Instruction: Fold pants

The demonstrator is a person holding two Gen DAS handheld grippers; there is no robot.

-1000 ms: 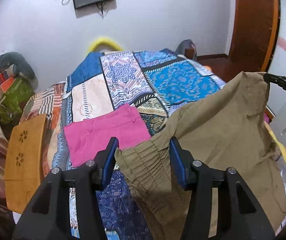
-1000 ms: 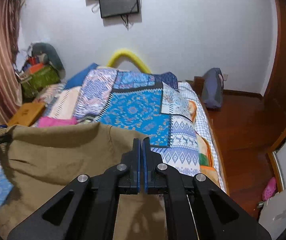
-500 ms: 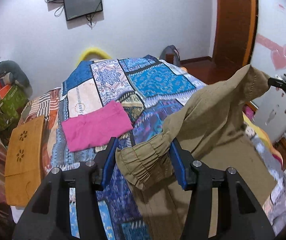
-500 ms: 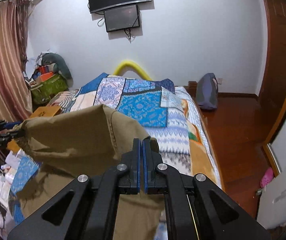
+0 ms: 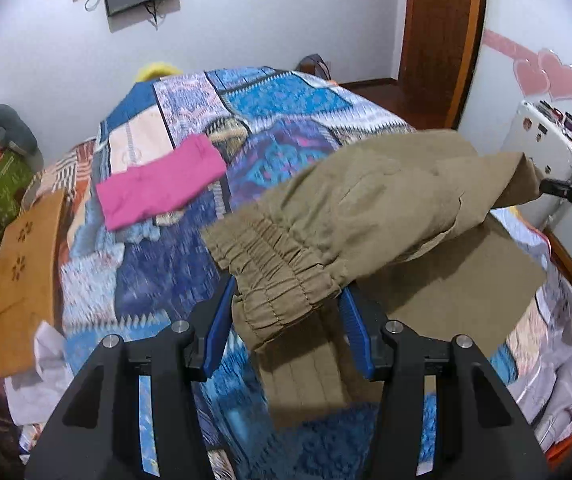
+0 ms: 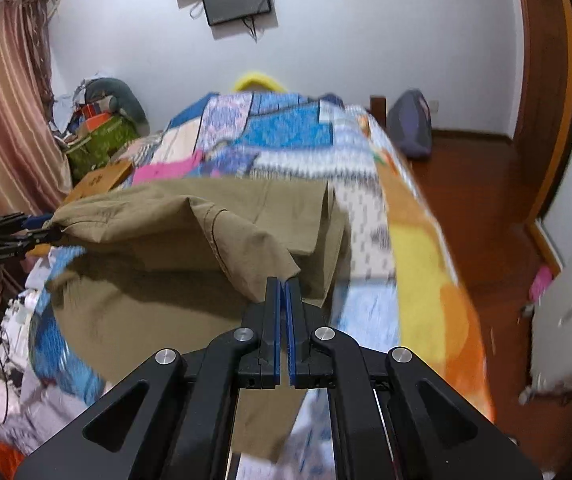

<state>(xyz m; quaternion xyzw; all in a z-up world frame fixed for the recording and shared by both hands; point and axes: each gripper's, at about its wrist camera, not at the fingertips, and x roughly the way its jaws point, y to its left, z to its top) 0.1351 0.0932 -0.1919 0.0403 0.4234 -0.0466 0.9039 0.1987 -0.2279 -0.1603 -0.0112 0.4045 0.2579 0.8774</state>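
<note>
pants [image 5: 369,204]: plain khaki-olive, waistband gathered in fine ribs
bedspread [image 5: 286,100]: patchwork of blue, purple, cream and white prints, with yellow and orange patches on the right side
folded garment [image 5: 158,190]: solid hot pink
left gripper [image 5: 286,312]: black body, blue pads
right gripper [image 6: 284,284]: black body, blue pads
curtain [image 6: 2,112]: dusty pink with pale stripes
wall [image 6: 365,32]: plain white
floor [image 6: 481,184]: reddish-brown wood

Left gripper [image 5: 287,312] half-spread clamping cloth, right gripper [image 6: 284,280] pinched closed, both angled down.

Even indoor light, soft shadows, fisheye bending with dark corners, perhaps motion blur across the bedspread [image 6: 369,216].
</note>
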